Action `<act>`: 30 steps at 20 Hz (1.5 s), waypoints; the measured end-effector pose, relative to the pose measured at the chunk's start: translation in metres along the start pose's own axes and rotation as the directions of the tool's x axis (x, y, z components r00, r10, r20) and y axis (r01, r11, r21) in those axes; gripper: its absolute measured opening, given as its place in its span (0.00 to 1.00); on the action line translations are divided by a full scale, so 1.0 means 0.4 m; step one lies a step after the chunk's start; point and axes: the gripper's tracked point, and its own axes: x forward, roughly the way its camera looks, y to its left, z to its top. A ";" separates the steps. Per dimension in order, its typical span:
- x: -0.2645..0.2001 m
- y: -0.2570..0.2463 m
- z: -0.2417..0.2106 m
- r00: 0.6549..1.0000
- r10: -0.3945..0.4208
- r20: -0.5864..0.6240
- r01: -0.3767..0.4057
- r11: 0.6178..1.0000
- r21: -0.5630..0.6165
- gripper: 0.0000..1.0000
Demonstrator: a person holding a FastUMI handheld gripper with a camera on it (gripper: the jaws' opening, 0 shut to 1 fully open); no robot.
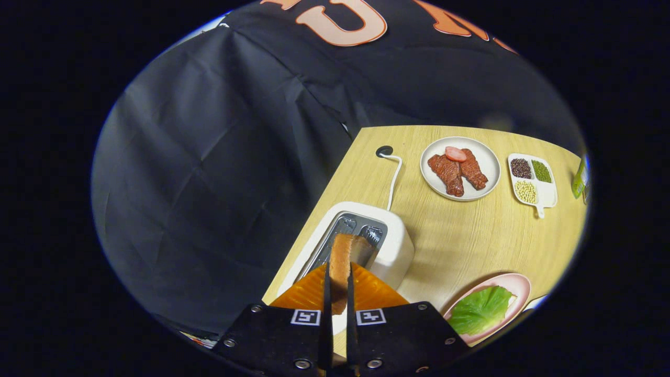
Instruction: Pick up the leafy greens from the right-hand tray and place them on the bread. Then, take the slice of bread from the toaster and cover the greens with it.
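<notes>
Gripping a bread slice (341, 262) above the toaster (390, 246) at lower centre, the claw (337, 293) hides its lower edge.

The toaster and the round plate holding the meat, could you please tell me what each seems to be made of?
Toaster: white body looks like smooth matte plastic, with shiny metal around the slots.
Round plate: white, evenly glossy, likely ceramic or melamine; I cannot tell which.
The gripper has its jaws shut on the bread slice.

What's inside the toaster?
A slice of bread sticks up out of the toaster, pinched between both fingers of the tool. The slot beside it looks empty. The slice's lower part is hidden.
</notes>
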 end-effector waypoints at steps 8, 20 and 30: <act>-0.138 -0.026 0.019 0.989 0.081 0.122 -0.081 0.997 -0.002 0.10; -0.240 -0.190 -0.049 0.975 0.037 0.218 -0.046 0.998 0.037 0.10; -0.252 -0.305 -0.139 0.974 0.015 0.225 -0.035 0.996 0.085 0.10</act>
